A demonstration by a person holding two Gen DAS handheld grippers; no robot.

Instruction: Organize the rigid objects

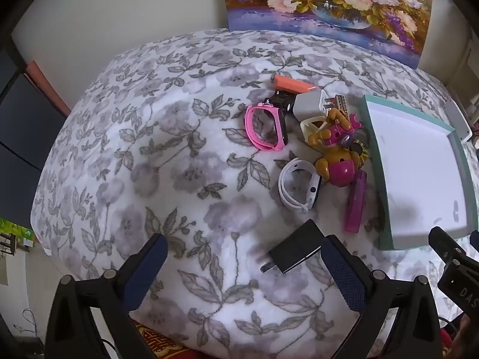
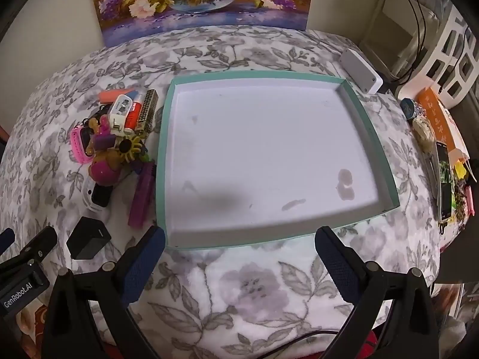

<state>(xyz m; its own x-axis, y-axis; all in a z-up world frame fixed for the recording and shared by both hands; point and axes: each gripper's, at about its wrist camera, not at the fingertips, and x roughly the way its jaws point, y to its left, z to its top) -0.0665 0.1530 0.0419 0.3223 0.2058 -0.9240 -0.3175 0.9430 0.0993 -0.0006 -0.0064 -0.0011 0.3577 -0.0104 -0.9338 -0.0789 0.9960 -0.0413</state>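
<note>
Both my left claw [image 1: 242, 257] and right claw [image 2: 239, 248] hang released above the bench [image 1: 149, 149]; black charger [image 1: 295, 246] beside the tray [image 2: 161, 155].

Left gripper [image 1: 243, 264]: black plastic frame, two fingers [image 1: 145, 270] faced with dark blue textured pads, round silver screws at the pivots. Right gripper [image 2: 239, 257]: identical build, black frame, blue mesh-patterned pads, silver screws. White lettering "GenRobot.AI" appears on the left unit's side; "DAS" is legible on the right unit.

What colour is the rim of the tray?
Teal green on the tray rim, white inside; clearest in the right wrist view.
</note>
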